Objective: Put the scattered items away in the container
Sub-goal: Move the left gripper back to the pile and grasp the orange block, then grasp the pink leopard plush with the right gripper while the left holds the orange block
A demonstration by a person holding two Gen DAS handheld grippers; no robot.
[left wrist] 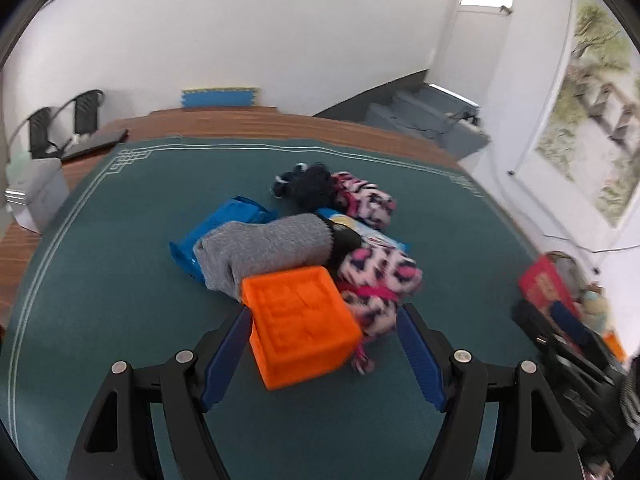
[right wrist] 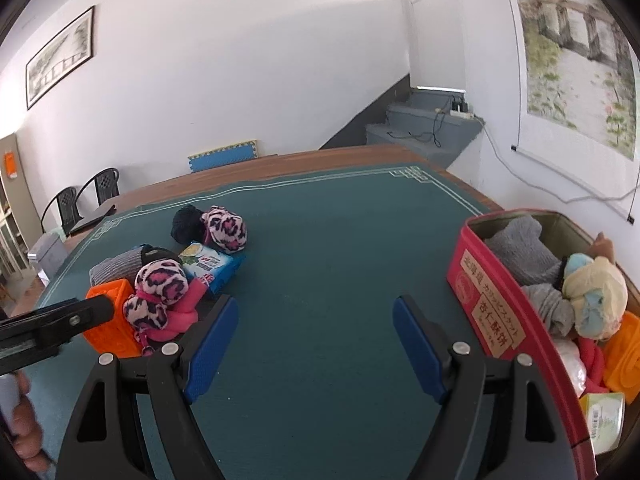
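Orange plastic shows between the blue pads of the left gripper (left wrist: 324, 322): one orange block (left wrist: 302, 326) sits on the green table mat (left wrist: 140, 280), its left face at or nearly at the left pad, while the right pad stands clear of it with a pink leopard-print sock bundle (left wrist: 378, 280) in the gap, so the jaws are spread and not clamped on anything. Around the block lies the loose pile. Three leopard-print bundles can be counted in the right wrist view, two joined ones with pink cuffs beside the block and one further back (right wrist: 225, 229), which touches one dark navy sock ball (right wrist: 186, 220). One grey rolled sock (left wrist: 268, 250) with a black end lies just behind the block, over one blue packet (left wrist: 218, 228), and one blue-and-white snack packet (right wrist: 212, 266) lies between the near and far bundles. The right gripper (right wrist: 314, 326) hovers over bare mat with its fingers released and nothing between them. The red tin container (right wrist: 486, 308) stands just to its right, near the table's edge, well apart from the pile. Inside it are at least two grey socks (right wrist: 520, 254), one cream and light-blue bundle (right wrist: 596, 298), one orange block at the far side, something pink, something white, and one pale green packet; the exact count there cannot be told. Part of a hand (right wrist: 24, 428) shows at the lower left edge.
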